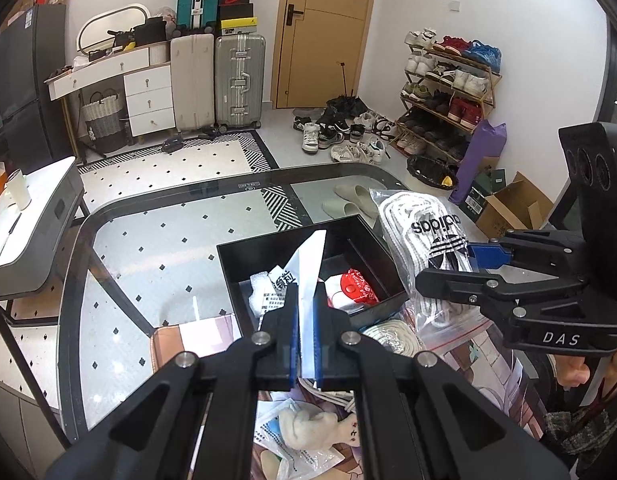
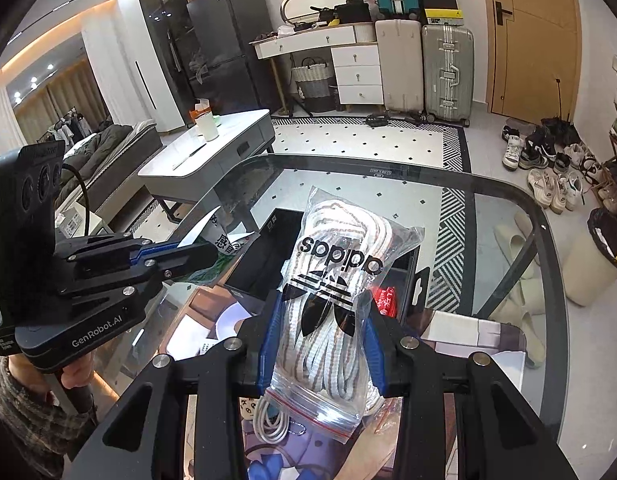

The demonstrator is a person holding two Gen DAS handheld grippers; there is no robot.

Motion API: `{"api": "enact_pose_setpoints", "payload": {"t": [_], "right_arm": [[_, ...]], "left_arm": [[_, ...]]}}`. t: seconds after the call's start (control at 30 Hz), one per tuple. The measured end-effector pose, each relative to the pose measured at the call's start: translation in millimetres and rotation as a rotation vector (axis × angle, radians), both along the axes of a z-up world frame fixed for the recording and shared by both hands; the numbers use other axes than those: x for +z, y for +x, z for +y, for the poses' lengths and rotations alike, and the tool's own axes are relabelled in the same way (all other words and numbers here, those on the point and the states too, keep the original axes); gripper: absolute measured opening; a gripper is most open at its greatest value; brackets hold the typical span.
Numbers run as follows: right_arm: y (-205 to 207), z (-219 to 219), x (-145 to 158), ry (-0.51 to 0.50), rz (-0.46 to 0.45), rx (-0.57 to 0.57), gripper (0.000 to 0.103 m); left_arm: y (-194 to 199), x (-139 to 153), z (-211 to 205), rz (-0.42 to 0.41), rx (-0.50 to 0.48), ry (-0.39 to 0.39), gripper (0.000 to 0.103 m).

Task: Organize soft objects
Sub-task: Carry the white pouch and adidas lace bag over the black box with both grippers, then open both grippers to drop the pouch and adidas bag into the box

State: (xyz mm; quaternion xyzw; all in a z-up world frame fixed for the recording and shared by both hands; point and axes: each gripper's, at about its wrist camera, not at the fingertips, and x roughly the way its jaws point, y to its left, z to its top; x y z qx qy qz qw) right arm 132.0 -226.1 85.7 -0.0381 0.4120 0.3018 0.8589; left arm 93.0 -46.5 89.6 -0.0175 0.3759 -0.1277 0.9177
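Note:
My left gripper (image 1: 306, 320) is shut on a flat white and green sachet (image 1: 310, 260), held edge-on above the black divided box (image 1: 268, 249); it also shows in the right wrist view (image 2: 212, 258). My right gripper (image 2: 318, 320) is shut on a clear Adidas zip bag of white laces (image 2: 332, 300), held above the box's right side; the bag also shows in the left wrist view (image 1: 424, 248). The box holds a red and white packet (image 1: 354, 288) and white sachets (image 1: 264, 292).
The box stands on a glass table (image 1: 168, 248) with a printed mat (image 1: 196, 336). A white rope coil (image 1: 392, 336), a small plush (image 1: 308, 426) and a white cable (image 2: 270, 420) lie on the mat. A grey side table (image 2: 212, 160) stands to the left.

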Motion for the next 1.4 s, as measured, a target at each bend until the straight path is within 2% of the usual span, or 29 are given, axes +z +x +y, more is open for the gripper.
{"api": "enact_pose_setpoints", "payload": {"t": [0.6,1.03,1.4], "right_arm": [[39.2,18.2,-4.6,-0.011,0.008,-0.003,0.037],[70.6,30.9,-39.6,-0.033,0.058,-0.003,0.037],[88.2,38.8,-71.4,-0.054,0.104,0.006,0.037]], "left_arm": [[43.9,-9.9,-0.3,0.03,-0.015,-0.02,0.002],[69.8,-36.0,-4.8,0.083,-0.017,-0.054,0.002],[78.6,-56.6,-6.6,0.133,-0.022,-0.049,0.003]]}}
